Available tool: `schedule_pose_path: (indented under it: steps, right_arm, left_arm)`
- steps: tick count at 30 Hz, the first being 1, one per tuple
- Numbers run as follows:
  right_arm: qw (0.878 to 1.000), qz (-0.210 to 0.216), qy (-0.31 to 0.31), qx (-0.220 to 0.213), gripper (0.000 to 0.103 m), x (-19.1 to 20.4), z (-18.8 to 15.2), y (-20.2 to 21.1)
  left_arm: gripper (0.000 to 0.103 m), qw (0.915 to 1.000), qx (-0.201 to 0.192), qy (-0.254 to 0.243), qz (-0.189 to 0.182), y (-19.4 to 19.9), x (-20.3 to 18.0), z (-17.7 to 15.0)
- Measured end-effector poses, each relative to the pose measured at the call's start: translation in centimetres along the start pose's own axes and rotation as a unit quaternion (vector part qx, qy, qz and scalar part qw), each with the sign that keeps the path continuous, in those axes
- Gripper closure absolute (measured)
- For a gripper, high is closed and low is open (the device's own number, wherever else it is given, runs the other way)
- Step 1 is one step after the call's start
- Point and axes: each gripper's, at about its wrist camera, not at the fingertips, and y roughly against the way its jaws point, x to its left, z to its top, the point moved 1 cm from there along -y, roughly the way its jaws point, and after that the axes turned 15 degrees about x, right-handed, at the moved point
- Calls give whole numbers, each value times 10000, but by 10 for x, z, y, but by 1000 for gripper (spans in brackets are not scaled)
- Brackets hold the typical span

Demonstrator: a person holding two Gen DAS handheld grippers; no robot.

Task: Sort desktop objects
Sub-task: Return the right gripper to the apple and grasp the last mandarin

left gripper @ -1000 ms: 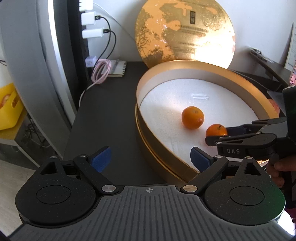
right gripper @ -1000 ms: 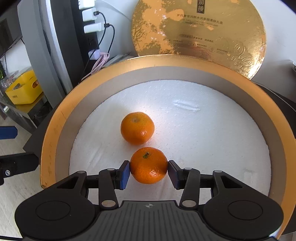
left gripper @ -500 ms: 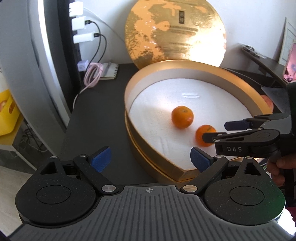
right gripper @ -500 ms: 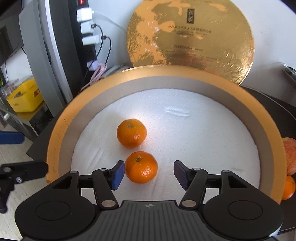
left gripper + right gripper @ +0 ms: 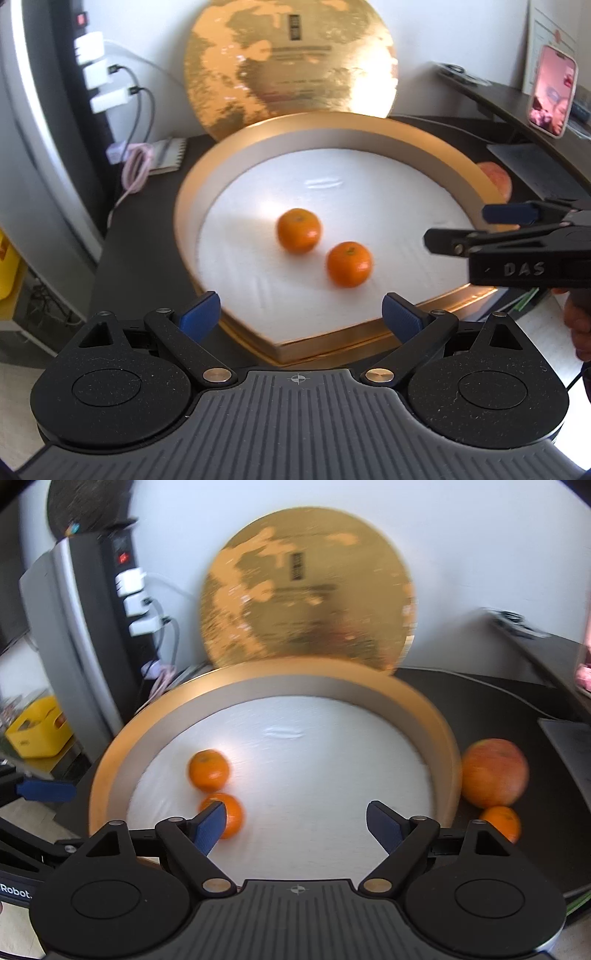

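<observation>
Right gripper (image 5: 295,825) sits nearest, jaws wide apart and empty; they have just been opening, nothing between them now. Left gripper (image 5: 301,314) is also spread wide, holding nothing, hovering at the near rim of the round gold box (image 5: 110,771). Two mandarins are in the box on the white foam liner (image 5: 314,757): near mandarin (image 5: 232,814) just beyond the right gripper's left finger, second mandarin (image 5: 208,770) just behind it. Outside, right of the box wall on the black desk (image 5: 498,709): a third mandarin (image 5: 500,821), and an apple (image 5: 493,771) behind it. Gold lid (image 5: 306,590) leans against the wall at the back. Judgement: two fruits sorted, two left.
</observation>
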Motion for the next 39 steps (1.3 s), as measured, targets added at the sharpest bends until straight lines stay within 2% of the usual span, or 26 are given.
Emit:
schedule_pose_path:
  steps: [9, 18, 21, 26, 29, 39]
  right_arm:
    - [9959, -411, -784, -190, 20, -64, -22, 16]
    - [9901, -692, -1213, -129, 21, -100, -39, 12]
    - [9891, -694, -1296, -121, 29, -108, -42, 8]
    - [9859, -872, -1425, -15, 47, -124, -44, -7]
    - [9849, -886, -1484, 56, 51, -134, -43, -18]
    - [9847, -866, -1499, 212, 50, -149, -34, -48]
  left_arm:
    - [6, 9989, 16, -449, -166, -5, -42, 14]
    - [6, 9958, 128, -849, -333, -16, -78, 23]
    - [6, 9952, 166, -910, -321, -21, -86, 27]
    - [6, 9947, 239, -952, -319, -28, -95, 34]
    - [6, 9942, 261, -993, -318, -32, -100, 39]
    - [6, 9926, 336, -1098, -383, -43, -112, 53]
